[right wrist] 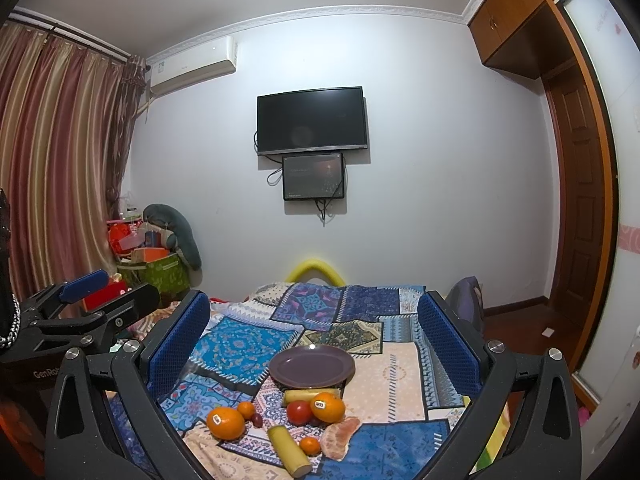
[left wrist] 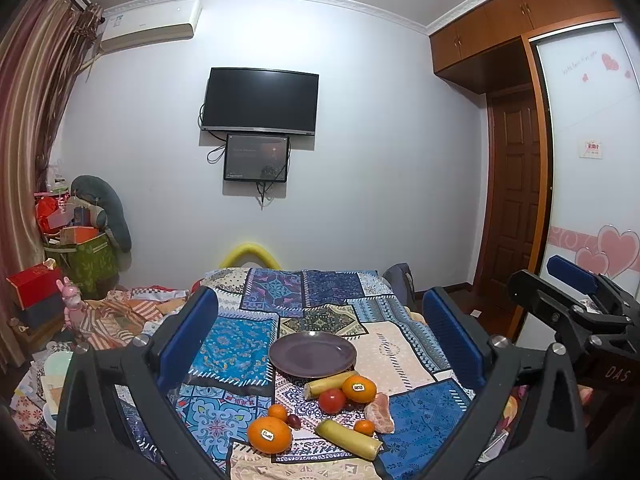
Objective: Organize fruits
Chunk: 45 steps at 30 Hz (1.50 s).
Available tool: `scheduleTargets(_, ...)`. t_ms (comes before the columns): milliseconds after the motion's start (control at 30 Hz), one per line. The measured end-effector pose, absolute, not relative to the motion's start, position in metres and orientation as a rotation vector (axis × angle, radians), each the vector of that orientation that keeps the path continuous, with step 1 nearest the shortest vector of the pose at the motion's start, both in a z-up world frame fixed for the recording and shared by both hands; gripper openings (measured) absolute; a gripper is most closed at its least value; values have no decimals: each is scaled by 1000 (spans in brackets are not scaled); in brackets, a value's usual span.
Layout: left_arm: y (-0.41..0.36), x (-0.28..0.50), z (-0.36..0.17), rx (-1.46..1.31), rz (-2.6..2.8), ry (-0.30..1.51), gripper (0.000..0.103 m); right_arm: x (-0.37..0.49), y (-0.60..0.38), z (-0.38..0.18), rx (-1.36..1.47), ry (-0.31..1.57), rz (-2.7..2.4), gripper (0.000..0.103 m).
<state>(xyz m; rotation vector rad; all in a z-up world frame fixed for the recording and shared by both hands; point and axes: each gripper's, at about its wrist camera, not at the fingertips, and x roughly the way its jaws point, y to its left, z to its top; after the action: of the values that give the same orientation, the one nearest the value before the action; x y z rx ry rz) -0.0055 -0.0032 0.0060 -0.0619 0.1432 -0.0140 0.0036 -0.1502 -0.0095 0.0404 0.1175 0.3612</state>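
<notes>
Bedroom, patchwork-quilted bed at lower centre.
Round purple plate empty; loose fruits just below. Left gripper and right gripper: jaws wide apart, holding nothing.

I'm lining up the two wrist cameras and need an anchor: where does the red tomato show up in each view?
Left wrist view: the tomato lies low and just right of centre, touching the stickered orange on its right.
Right wrist view: the tomato sits low and just left of centre, left of the same orange.
Shared landmark: the purple plate, empty, just behind the fruit.
</notes>
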Motion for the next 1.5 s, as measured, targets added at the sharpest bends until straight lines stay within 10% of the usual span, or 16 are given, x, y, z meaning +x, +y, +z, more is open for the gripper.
scheduleTargets(1000, 19, 35, -20, -95, 2, 285, 103, 44, -145, -41, -8, 233, 389, 103)
scheduleTargets(1500, 63, 91, -73, -70, 46, 500, 103, 90, -118, -99, -117, 508, 517, 60)
